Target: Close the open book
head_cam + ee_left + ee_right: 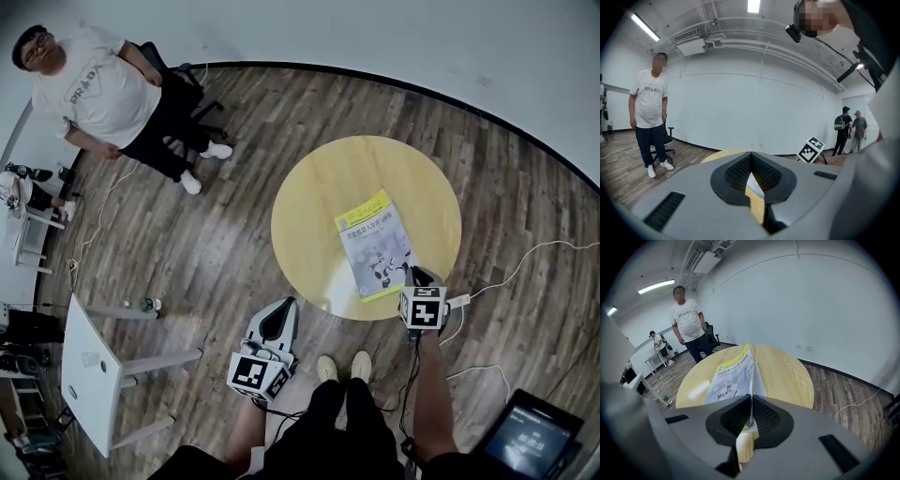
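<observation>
Closing looks nearly done, I judge, with my right tongs [751, 401] clenched on the cover's raised edge at the 5 o'clock corner of the book [375, 246], mid-desk [309, 187] — next, lower it flat and release; left tongs [751, 159] clenched, empty, 7 o'clock.

Glossy paper book [375, 246], smooth wooden table [314, 192]

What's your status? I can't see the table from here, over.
Right gripper shut on the book, at its cover edge; cover not yet flat. Left gripper shut, empty, short of the table. Nothing in the way.
</observation>
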The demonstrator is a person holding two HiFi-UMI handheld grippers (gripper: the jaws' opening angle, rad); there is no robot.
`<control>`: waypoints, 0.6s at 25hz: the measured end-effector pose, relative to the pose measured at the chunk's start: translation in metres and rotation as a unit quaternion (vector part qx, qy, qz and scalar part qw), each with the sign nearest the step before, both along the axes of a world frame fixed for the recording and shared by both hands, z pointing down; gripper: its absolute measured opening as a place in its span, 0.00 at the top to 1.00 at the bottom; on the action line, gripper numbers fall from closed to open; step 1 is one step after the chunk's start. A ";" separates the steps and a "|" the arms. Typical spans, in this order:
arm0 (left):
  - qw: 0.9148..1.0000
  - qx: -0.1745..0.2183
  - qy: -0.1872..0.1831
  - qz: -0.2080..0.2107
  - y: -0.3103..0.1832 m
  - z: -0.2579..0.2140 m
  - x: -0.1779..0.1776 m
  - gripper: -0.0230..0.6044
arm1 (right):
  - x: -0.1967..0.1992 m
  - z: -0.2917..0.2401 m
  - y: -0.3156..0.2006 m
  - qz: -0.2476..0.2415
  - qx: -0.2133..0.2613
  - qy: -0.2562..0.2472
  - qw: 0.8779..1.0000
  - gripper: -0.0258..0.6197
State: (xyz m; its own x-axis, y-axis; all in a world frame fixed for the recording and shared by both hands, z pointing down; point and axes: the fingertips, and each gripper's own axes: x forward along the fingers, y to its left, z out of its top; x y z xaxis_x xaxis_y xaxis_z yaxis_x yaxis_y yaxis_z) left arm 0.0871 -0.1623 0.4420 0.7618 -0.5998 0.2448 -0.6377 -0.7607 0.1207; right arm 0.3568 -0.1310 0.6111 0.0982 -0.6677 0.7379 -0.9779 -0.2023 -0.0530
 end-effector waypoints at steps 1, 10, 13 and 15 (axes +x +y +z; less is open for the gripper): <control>1.000 -0.002 -0.001 0.001 -0.001 0.003 0.003 0.97 | 0.002 0.003 0.000 0.002 0.000 -0.003 1.000 0.93; 1.000 -0.020 -0.010 0.014 -0.002 0.032 0.016 0.97 | 0.015 0.024 -0.002 0.007 0.000 -0.017 1.000 0.93; 0.999 -0.028 -0.014 0.019 -0.001 0.042 0.020 0.97 | 0.018 0.030 -0.001 0.008 0.000 -0.016 1.000 0.92; 0.999 -0.032 -0.014 0.020 -0.002 0.049 0.022 0.97 | 0.020 0.034 -0.002 0.007 0.000 -0.013 1.000 0.92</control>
State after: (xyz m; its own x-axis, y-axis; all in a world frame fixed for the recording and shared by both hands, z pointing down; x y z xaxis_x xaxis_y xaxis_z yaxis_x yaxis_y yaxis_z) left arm 0.1095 -0.1638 0.4912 0.7774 -0.5508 0.3038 -0.6102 -0.7775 0.1519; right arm 0.3770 -0.1332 0.6451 0.0887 -0.6665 0.7403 -0.9733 -0.2159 -0.0778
